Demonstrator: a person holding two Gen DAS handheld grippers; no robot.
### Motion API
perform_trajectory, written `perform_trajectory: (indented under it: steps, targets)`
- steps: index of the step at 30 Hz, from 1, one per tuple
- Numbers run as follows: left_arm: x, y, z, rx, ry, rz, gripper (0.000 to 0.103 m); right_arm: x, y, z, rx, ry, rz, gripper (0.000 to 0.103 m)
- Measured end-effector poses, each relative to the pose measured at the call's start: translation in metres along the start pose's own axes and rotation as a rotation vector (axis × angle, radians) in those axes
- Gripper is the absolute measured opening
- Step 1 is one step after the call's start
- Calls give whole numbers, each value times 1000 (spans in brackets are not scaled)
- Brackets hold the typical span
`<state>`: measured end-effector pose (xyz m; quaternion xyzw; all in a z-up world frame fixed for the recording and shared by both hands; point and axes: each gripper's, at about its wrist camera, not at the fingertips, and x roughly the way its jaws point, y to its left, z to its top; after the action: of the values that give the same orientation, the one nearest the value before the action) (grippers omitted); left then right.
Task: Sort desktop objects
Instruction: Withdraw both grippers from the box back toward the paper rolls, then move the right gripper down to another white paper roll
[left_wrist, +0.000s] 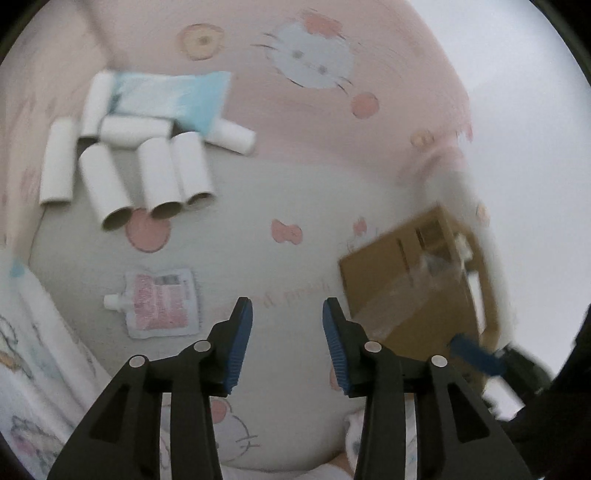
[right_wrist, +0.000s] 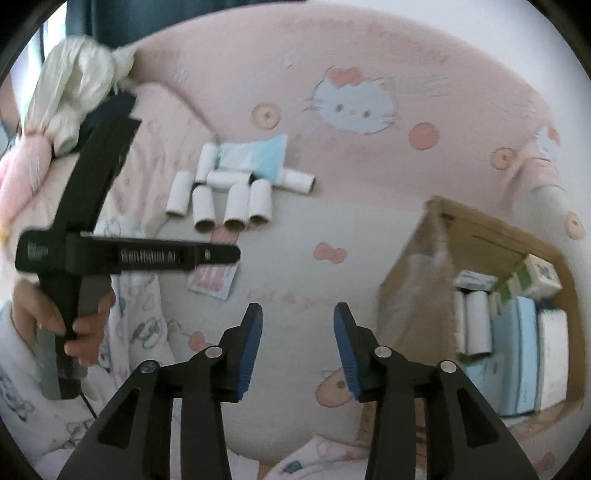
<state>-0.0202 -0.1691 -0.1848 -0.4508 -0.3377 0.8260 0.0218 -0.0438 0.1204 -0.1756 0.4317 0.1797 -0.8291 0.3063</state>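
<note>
Your left tool (left_wrist: 287, 334) is released, nothing between the blue pads; same for your right tool (right_wrist: 297, 339), pads apart over bare blanket (right_wrist: 332, 229). No desk here, it's a bed with a cat-print cover. Just ahead-left of the left tool lies a flat spouted pouch (left_wrist: 160, 302). Right of both tools sits the cardboard box (right_wrist: 476, 236), open, holding cartons and a couple of white tubes. Farther ahead and left, the cluster of paper tubes (left_wrist: 147, 166) lies loose on the blanket, a pale blue packet (left_wrist: 177, 96) touching its far side. Your left hand (right_wrist: 74, 317) grips the tool handle.
</note>
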Motion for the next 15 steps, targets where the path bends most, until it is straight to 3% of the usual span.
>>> perform_trajectory:
  steps: [3, 6, 8, 10, 12, 15]
  targets:
    - [-8, 29, 4, -50, -106, -69, 44, 21, 13, 6, -20, 46, 16, 37]
    - [-7, 60, 1, -41, -218, -68, 44, 39, 24, 14, -34, 71, 22, 37]
    - [2, 77, 4, -93, -210, 9, 43, 48, 28, 20, -36, 83, 19, 37]
    - [5, 85, 12, -148, -218, -76, 43, 54, 31, 26, -32, 79, 15, 37]
    - [3, 84, 17, -137, -262, -68, 46, 61, 31, 33, -16, 66, 15, 38]
    - [11, 91, 24, -166, -236, -70, 47, 73, 28, 41, 42, 68, 30, 45]
